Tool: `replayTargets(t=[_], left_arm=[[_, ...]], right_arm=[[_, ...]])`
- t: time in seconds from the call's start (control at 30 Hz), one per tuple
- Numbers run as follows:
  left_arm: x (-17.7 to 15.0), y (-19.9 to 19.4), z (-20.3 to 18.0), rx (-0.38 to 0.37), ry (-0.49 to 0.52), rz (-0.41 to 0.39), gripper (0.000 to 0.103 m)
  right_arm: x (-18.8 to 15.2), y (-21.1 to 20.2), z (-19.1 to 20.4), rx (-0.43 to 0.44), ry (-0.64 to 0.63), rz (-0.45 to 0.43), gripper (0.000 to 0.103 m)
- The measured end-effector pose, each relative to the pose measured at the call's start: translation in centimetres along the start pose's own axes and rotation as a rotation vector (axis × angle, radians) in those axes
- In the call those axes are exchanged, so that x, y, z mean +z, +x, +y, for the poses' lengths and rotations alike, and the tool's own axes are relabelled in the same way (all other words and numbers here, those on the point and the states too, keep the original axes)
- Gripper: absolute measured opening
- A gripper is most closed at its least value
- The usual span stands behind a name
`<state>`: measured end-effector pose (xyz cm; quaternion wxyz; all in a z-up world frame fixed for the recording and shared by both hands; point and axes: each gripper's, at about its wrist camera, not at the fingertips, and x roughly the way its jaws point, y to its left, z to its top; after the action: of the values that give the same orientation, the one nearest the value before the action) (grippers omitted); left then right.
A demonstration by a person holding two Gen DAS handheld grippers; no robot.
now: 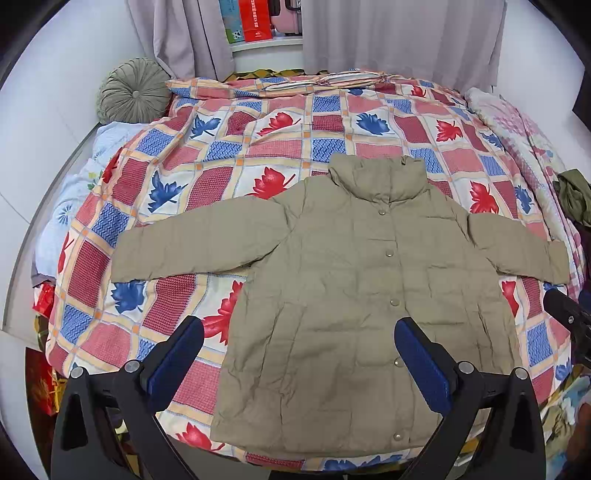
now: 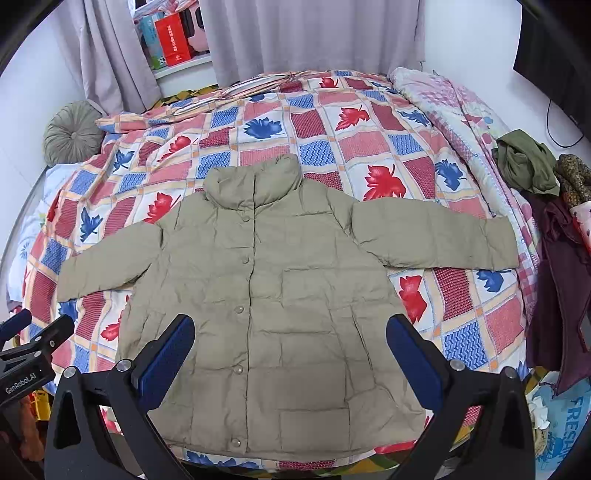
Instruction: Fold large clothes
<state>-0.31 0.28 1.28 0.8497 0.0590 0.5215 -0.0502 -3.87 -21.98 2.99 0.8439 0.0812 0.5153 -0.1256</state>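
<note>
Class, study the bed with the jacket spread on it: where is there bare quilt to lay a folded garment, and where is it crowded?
Bare quilt lies between the jacket collar and the striped pillow, and beside the left-hand sleeve toward the round green cushion. The right edge is crowded: olive garment and maroon garment.

A bed fills most of the room, covered by a quilt (image 1: 258, 155) checked in red, blue and cream with red and blue leaves. A round green cushion (image 1: 135, 90) sits at its far left corner against the white wall (image 1: 55, 74). Grey curtains (image 1: 388, 33) hang behind the bed, parted at the left over a white sill (image 1: 266, 46) that holds a red box (image 1: 255, 18) and other cartons. A pale floral blanket (image 2: 443, 99) lies along the right edge, with a heap of dark clothes (image 2: 528, 162) beside it. Light is even and bright.
</note>
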Motion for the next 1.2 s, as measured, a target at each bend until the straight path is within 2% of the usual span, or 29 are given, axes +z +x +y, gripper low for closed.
replayTargets(t=[1.2], left_arm=[[-0.11, 0.06, 0.23, -0.003, 0.000, 0.000, 0.103]], right_arm=[[-0.25, -0.10, -0.04, 0.007, -0.002, -0.011, 0.103]])
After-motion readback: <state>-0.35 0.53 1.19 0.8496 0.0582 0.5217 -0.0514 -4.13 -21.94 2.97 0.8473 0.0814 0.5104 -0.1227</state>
